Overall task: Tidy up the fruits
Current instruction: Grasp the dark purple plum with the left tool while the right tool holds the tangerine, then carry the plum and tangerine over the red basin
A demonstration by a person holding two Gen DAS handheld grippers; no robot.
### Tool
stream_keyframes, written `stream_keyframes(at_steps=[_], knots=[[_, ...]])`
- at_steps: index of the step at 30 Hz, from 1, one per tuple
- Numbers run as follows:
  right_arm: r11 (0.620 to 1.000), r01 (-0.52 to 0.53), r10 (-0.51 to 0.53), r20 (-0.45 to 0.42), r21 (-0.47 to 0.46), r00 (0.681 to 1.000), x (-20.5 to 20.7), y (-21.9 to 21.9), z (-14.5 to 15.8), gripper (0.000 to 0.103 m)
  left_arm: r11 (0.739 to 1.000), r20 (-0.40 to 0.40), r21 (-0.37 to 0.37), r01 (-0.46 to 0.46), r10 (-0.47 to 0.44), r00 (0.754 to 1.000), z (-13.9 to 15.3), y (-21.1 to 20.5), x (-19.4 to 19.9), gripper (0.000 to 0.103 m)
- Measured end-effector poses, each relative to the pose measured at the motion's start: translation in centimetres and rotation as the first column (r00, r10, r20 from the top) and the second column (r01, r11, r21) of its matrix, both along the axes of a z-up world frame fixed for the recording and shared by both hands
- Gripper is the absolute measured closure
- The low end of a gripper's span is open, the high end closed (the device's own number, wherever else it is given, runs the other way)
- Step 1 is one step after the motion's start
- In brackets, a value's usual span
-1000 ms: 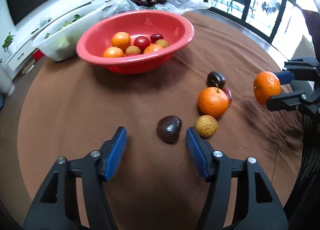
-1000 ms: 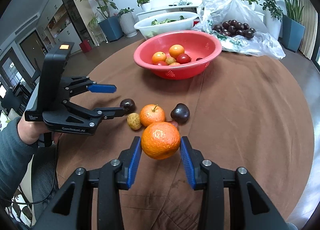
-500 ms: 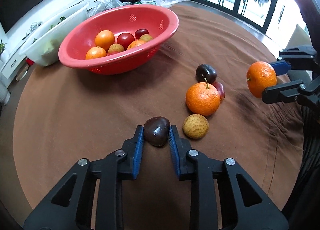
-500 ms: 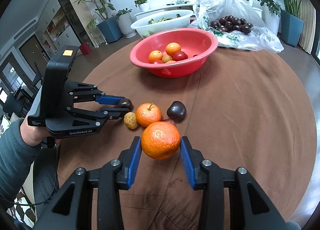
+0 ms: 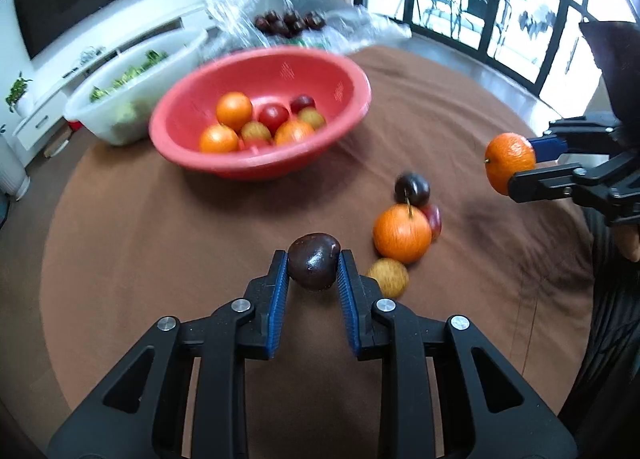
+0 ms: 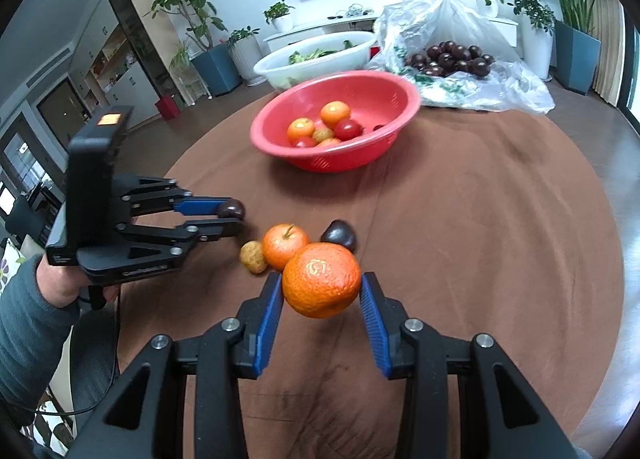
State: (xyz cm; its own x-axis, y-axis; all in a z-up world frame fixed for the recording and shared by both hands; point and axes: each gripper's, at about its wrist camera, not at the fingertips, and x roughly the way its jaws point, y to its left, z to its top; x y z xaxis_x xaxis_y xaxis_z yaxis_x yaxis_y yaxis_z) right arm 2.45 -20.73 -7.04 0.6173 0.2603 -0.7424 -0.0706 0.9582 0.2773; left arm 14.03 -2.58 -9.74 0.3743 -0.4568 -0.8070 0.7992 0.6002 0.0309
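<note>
A dark glossy plum (image 5: 314,261) is clamped between the blue pads of the left gripper (image 5: 313,273), lifted off the round table's brown cloth (image 5: 160,243). The right gripper (image 6: 321,295) grips a round orange mandarin (image 6: 321,285) above the cloth. Four fruits lie loose together: a stemmed orange (image 5: 402,234), a second dark plum (image 5: 412,189), a tan longan (image 5: 389,277) and a red fruit (image 5: 434,220). The red plastic bowl (image 5: 340,71) beyond holds about seven fruits. The person's left hand (image 6: 56,287) holds its tool level.
</note>
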Motion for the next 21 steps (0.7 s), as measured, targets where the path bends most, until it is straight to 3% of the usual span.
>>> stream_keyframes(at_steps=[11,17,21], knots=[[0.997,0.044,-0.039,0.078,-0.070,0.996,4.5,-3.9,4.4,0.061,0.981,0.072,-0.141,-0.137,0.148,0.986,5.7,-0.8,4.4,0.080],[0.996,0.003,0.005,0.083,-0.095,0.997,10.0,-3.1,5.6,0.061,0.982,0.040,-0.117,-0.151,0.156,0.987,5.2,-3.8,7.8,0.079],[0.992,-0.038,0.043,0.039,-0.118,0.998,13.3,-1.8,4.3,0.061,0.985,0.012,-0.095,-0.146,0.148,0.989,3.2,-5.3,9.2,0.079]])
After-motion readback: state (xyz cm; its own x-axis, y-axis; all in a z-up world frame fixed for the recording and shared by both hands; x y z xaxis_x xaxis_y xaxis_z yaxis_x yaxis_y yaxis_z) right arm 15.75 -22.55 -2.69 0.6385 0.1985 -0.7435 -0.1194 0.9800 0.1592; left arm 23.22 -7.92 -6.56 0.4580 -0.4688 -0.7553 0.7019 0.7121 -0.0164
